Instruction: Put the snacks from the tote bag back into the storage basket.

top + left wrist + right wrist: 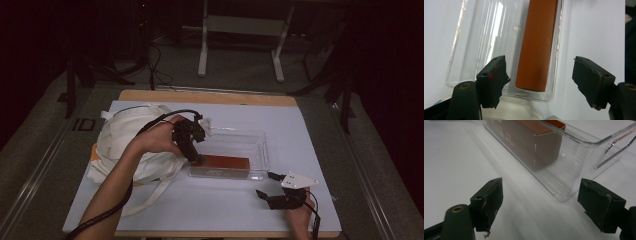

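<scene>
A long brown box (223,162) lies along the near wall of a clear plastic bin (260,145) on the white mat. My left gripper (196,159) hovers over the box's left end, jaws spread wide with nothing between them. In the left gripper view the brown box (537,45) lies in the clear bin (469,50) just beyond the left gripper (540,80). My right gripper (264,185) rests on the mat near the bin's front right corner, open and holding nothing. In the right gripper view the box (529,140) and the bin (574,170) lie ahead of the right gripper (540,205).
A white cloth bag (125,145) with loose straps lies on the mat left of the bin, under my left forearm. The white mat (310,130) covers a wooden table (210,96). A metal stand (240,30) rises on the floor beyond the table.
</scene>
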A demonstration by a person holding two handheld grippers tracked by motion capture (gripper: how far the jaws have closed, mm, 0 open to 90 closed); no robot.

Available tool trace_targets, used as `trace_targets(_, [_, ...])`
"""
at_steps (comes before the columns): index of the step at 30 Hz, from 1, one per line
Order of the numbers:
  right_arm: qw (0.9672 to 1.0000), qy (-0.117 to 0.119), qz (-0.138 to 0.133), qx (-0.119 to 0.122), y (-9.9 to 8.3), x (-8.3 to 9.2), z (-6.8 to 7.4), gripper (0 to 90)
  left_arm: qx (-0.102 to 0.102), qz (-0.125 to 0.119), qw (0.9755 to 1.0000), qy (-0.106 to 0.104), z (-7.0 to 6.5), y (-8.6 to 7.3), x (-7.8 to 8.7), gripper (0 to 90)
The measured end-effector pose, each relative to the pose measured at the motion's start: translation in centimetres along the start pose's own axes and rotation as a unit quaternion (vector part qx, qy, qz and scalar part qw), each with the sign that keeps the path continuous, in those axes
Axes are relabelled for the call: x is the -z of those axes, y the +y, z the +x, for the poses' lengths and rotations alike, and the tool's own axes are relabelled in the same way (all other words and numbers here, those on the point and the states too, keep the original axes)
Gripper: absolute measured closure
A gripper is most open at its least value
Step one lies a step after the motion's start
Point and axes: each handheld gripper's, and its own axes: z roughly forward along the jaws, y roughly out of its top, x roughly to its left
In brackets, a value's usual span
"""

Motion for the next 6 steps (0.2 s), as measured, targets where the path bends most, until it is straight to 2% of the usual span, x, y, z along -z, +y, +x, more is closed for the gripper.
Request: trace_targets(6, [1.0,0.0,-0.002,-0.001,0.0,0.0,0.0,20.4,0.017,-0.012,0.9994,0.029,-0.9,-1.4,0.3,28.3])
